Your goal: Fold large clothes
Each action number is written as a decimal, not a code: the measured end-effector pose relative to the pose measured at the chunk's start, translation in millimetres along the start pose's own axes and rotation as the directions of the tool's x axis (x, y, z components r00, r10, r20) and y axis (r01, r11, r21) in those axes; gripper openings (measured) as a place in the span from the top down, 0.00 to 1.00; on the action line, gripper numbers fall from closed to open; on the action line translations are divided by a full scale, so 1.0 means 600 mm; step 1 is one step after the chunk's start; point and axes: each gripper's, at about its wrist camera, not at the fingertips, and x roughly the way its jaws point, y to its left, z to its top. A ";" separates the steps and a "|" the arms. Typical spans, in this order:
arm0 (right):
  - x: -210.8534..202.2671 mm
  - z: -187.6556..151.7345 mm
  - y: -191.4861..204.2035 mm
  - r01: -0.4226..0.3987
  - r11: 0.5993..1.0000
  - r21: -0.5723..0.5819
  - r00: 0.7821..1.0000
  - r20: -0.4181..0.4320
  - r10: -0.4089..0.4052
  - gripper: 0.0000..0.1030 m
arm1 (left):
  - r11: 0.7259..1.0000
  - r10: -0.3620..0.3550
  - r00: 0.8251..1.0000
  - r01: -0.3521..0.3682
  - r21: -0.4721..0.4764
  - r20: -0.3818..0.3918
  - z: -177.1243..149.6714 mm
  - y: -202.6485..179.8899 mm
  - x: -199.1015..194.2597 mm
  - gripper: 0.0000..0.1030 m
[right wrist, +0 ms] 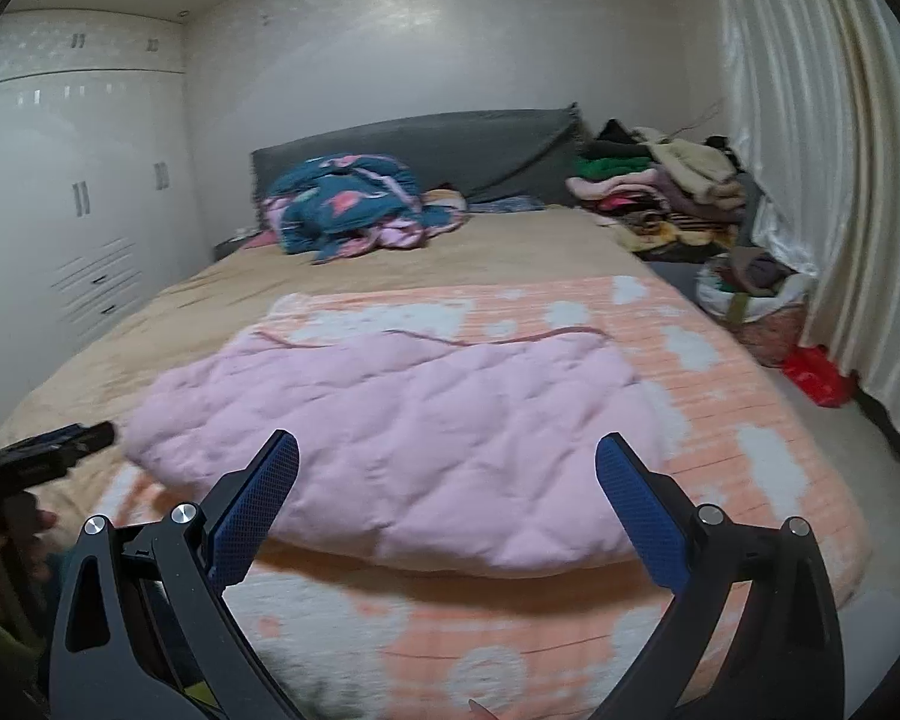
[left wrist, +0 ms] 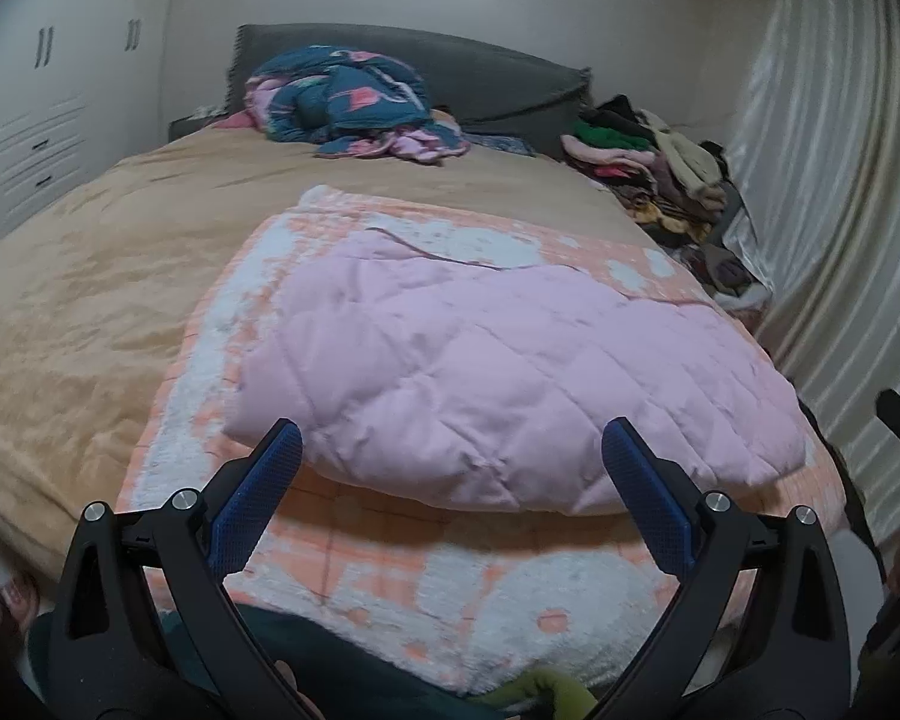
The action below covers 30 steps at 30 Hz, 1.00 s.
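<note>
A pink quilted comforter [left wrist: 480, 360] lies folded over on an orange-and-white patterned blanket [left wrist: 390, 570] spread across the bed. My left gripper [left wrist: 450, 450] is open, its blue-padded fingers apart just above the comforter's near edge, holding nothing. In the right wrist view the same pink comforter [right wrist: 402, 438] lies on the patterned blanket [right wrist: 720, 420]. My right gripper [right wrist: 447, 459] also stands open over the near fold, empty. The left gripper's tip [right wrist: 60, 450] shows at the far left there.
A tan bedspread [left wrist: 120, 240] covers the bed. A teal and pink bundle [left wrist: 348, 102] lies by the grey headboard [left wrist: 480, 66]. A clothes pile [right wrist: 666, 192] sits at the right, with a basket [right wrist: 756, 306], a red item [right wrist: 819, 375] and curtains [right wrist: 840, 180]. Wardrobes [right wrist: 60, 210] stand left.
</note>
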 end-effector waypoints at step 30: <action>0.053 -0.042 0.073 -0.088 0.996 0.009 0.983 -0.158 0.088 0.04 | 0.998 0.001 0.999 0.001 0.059 -0.036 -0.025 -0.041 0.014 0.09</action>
